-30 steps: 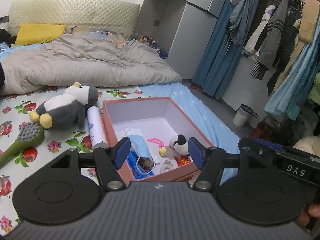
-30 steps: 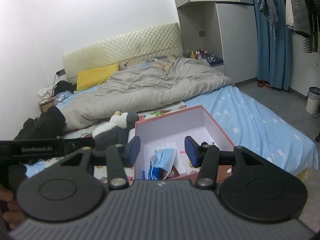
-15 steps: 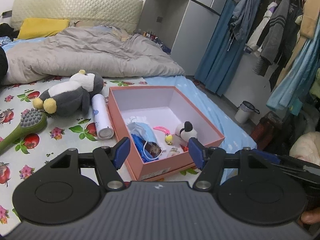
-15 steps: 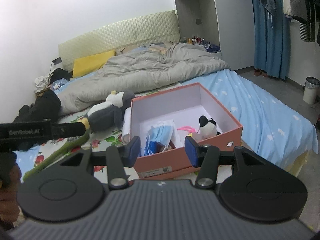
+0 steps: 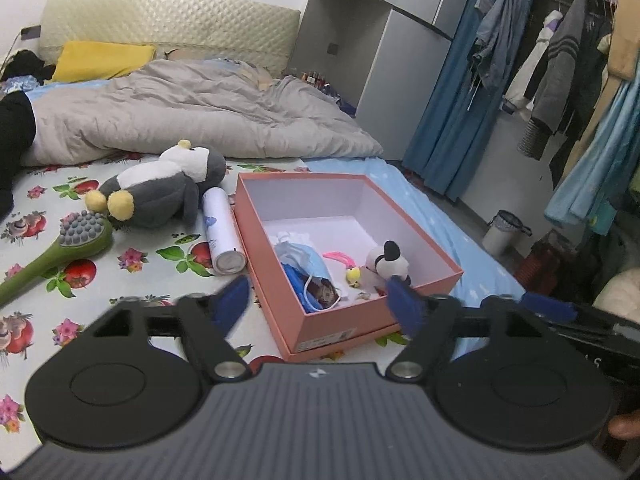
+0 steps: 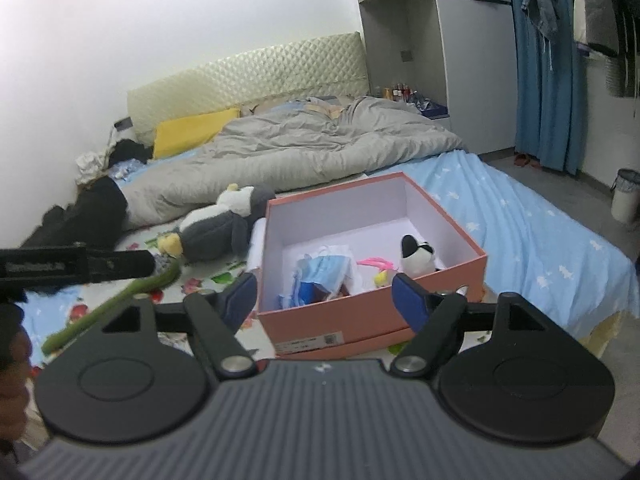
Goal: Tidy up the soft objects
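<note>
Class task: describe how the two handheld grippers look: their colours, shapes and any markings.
Both look alike. The left gripper and right gripper each have a ribbed dark grey body with a small pale logo, two round black discs, black link arms with silver pivot pins, and blue finger pads. A black bar with blurred white lettering is visible at the edge of the right view.

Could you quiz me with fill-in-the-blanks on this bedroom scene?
1. The small panda toy lies inside the pink ____.
2. The big plush penguin lies on the ____, outside it.
3. The brush beside the penguin is ____ in colour.
4. Both grippers' jaws hold ____.

Missing words: box; bed; green; nothing
</note>
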{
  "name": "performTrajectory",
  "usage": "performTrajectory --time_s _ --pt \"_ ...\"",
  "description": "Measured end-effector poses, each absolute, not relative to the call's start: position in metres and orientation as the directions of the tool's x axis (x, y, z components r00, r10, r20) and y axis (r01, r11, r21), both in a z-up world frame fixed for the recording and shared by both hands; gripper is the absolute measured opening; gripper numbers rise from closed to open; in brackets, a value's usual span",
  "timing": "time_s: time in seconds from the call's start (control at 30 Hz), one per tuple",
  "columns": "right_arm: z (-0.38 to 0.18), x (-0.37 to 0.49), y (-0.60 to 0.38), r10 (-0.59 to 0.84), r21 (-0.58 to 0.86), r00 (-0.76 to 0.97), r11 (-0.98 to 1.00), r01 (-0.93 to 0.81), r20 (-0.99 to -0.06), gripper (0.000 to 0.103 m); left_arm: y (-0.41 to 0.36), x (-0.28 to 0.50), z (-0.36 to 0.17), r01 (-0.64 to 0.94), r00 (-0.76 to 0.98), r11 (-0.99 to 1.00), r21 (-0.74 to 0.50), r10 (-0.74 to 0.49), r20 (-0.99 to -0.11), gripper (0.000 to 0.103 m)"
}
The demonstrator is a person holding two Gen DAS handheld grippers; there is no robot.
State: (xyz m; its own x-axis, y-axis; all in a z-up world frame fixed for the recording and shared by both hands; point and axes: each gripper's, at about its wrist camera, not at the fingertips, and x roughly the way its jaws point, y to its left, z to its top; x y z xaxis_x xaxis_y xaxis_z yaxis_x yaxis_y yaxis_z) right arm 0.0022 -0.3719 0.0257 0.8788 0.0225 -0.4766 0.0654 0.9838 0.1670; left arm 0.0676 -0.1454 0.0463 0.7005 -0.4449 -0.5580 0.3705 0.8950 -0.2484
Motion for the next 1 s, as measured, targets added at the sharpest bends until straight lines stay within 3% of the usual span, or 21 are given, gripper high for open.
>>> performTrajectory --time_s 0.13,0.23,1.0 --pt "0.0263 0.0038 -0.3737 -0.013 0.136 0.880 0.987 0.088 -0.475 0.088 -0.1448 0.0666 0.0445 0.368 0.700 0.895 -0.252 -0.445 -0.559 0.101" --pt "0.0260 0.0065 -0.3762 -0.025 0.134 0.877 0.986 0.101 -0.479 0.088 -0.1460 0.0659 0.0441 0.362 0.703 0.901 -0.237 -0.431 -0.565 0.103" --pt "0.0181 0.0092 -0.3769 -0.029 0.127 0.862 0.986 0.108 -0.507 0.088 -0.1493 0.0700 0.0413 0.331 0.696 0.919 -0.214 -0.391 -0.602 0.103"
